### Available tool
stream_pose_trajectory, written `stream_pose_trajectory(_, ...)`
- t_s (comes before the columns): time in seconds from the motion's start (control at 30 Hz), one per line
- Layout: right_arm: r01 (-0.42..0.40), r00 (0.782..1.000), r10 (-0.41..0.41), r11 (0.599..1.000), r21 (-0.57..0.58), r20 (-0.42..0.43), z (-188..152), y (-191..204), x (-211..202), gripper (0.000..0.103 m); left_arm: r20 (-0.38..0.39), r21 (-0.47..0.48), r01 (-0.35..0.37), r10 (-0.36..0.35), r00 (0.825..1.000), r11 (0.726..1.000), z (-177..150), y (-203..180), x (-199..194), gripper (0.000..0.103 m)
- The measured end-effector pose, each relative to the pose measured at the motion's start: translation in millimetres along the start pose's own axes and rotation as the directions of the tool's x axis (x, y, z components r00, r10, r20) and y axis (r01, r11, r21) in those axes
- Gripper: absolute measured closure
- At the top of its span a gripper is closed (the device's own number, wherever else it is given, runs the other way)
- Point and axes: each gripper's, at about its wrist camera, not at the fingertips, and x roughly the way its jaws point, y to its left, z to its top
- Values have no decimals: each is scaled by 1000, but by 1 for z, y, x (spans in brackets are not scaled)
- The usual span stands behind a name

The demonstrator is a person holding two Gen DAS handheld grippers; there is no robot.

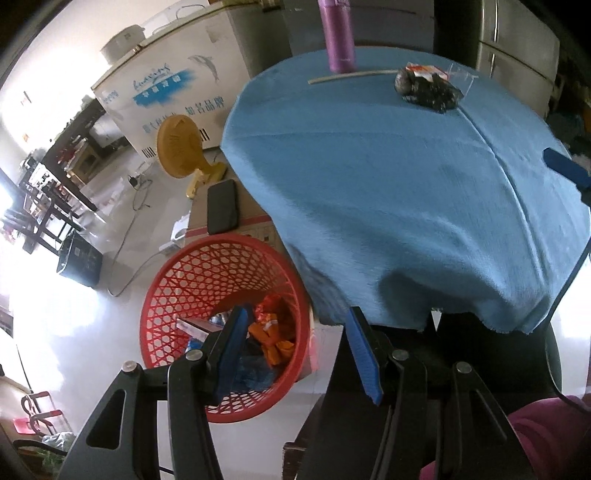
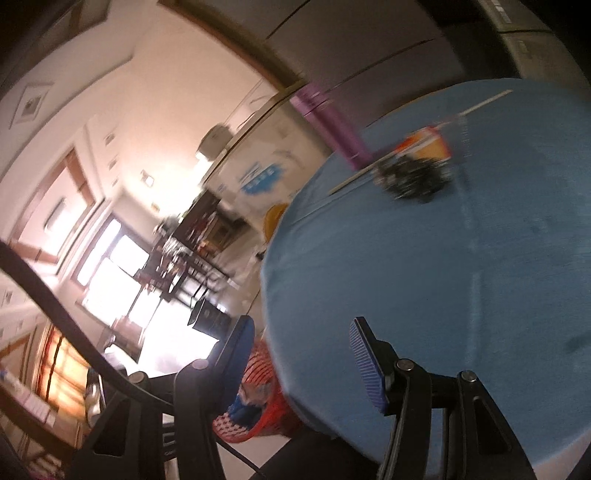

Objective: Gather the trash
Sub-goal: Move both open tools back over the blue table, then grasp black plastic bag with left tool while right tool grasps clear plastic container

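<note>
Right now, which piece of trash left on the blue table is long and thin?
The pale straw, lying flat in front of the purple bottle. The dark crumpled wrapper beside it is a bunched lump with a red-and-white packet on top.

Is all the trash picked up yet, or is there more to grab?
Partly done. The red basket beside the table already holds orange wrappers and other bits. Nothing is in hand: the left tool and right tool are both open and empty. Left on the blue tablecloth: a dark crumpled bag, a snack packet and a thin stick.
</note>
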Motion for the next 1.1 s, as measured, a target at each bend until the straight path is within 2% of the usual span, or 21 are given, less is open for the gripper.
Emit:
stream_pose_trajectory(0.1, 42, 998, -44, 999, 34, 45, 9, -28, -16, 44, -22, 19, 4, -3, 1000, 1000, 10, -9, 6, 47)
stream_pose_trajectory(0.27, 96, 988, -109, 988, 118, 112, 26, -77, -44, 44, -51, 22, 59, -57, 997, 998, 42, -22, 13, 47)
stream_pose_trajectory(0.5, 155, 974, -188, 961, 228, 126, 46, -131, -59, 44, 2, 78, 84, -85, 996, 993, 96, -42, 14, 47)
stream_pose_trajectory(0.67, 166, 977, -195, 950, 263, 89, 66, -154, -43, 44, 7, 121, 120, -122, 992, 985, 133, -59, 29, 47)
stream_pose_trajectory(0.83, 168, 980, -190, 953, 250, 66, 109, -162, -13, 44, 12, 141, 169, -172, 985, 976, 168, -73, 41, 47)
stream_pose_trajectory(1.0, 183, 975, -203, 964, 191, 92, 165, -153, 27, 35, 32, 119, 232, -238, 971, 965, 211, -79, 52, 47)
stream_pose_trajectory(1.03, 193, 972, -213, 964, 181, 95, 173, -152, 34, 30, 29, 107, 251, -256, 966, 962, 220, -81, 56, 47)
stream_pose_trajectory(1.1, 227, 965, -246, 958, 175, 96, 192, -151, 53, 29, 17, 84, 295, -298, 954, 952, 235, -83, 63, 47)
